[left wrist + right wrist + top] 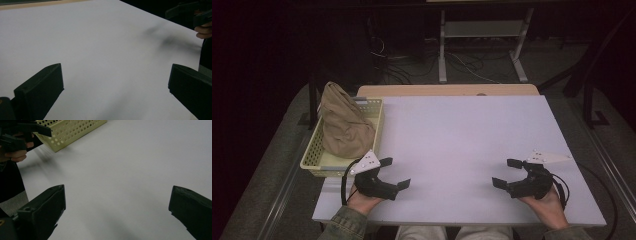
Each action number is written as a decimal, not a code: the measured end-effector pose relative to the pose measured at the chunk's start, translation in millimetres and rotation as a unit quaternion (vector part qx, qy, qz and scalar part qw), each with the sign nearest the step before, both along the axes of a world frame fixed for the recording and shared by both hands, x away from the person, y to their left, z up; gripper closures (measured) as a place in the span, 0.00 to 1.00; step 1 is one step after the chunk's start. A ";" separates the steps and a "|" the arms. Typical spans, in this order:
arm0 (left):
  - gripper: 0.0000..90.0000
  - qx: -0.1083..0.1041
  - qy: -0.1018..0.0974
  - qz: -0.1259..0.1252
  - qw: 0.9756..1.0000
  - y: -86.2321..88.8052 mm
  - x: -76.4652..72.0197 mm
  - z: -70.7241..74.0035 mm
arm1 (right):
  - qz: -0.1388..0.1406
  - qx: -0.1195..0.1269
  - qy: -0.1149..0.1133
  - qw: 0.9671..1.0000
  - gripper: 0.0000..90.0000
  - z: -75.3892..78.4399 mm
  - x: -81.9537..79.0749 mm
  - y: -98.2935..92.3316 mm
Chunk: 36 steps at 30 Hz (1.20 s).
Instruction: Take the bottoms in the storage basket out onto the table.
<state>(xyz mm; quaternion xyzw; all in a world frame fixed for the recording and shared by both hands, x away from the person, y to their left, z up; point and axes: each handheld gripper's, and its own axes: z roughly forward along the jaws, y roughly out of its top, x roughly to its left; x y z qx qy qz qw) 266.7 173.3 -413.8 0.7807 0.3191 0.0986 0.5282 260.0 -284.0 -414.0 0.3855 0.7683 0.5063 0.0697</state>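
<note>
A yellow perforated basket stands at the table's left edge with a crumpled tan cloth heaped in it. My left gripper rests near the front left of the white table top, just right of the basket's near corner, jaws wide open with nothing between them. My right gripper rests near the front right, also open and empty. The left gripper view looks between my own jaws over the bare table top. The right gripper view has the basket at top left behind the other hand.
Beyond the table's far edge a white metal stand and loose cables lie on the dark floor. Grey carpet runs along both sides of the table. A black cable trails from the right gripper.
</note>
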 end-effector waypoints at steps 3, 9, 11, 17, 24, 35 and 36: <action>0.00 -0.002 0.001 0.001 1.000 0.1 0.3 -0.1 | 0.000 0.002 0.001 1.000 0.01 0.0 -0.2 -0.3; 0.00 0.002 0.001 0.000 1.000 -0.6 0.0 0.2 | 0.005 -0.004 0.006 1.000 0.01 -1.1 -0.4 1.2; 0.00 0.002 0.001 0.000 1.000 -0.3 0.0 0.1 | 0.006 -0.003 0.005 1.000 0.01 -0.8 -0.8 1.8; 0.00 0.010 0.004 -0.003 1.000 -1.7 0.8 -0.3 | 0.003 0.000 0.003 1.000 0.01 -0.4 -1.2 1.0; 0.00 0.019 0.007 -0.007 1.000 -3.5 0.7 1.2 | 0.006 -0.002 0.002 1.000 0.01 -0.2 -2.2 1.3; 0.00 0.028 0.020 -0.006 0.999 0.8 1.7 9.3 | 0.006 0.000 0.002 1.000 0.01 0.0 -2.4 0.8; 0.00 0.028 0.022 -0.006 0.999 1.8 2.0 10.4 | 0.007 0.000 0.001 1.000 0.01 0.0 -2.5 0.7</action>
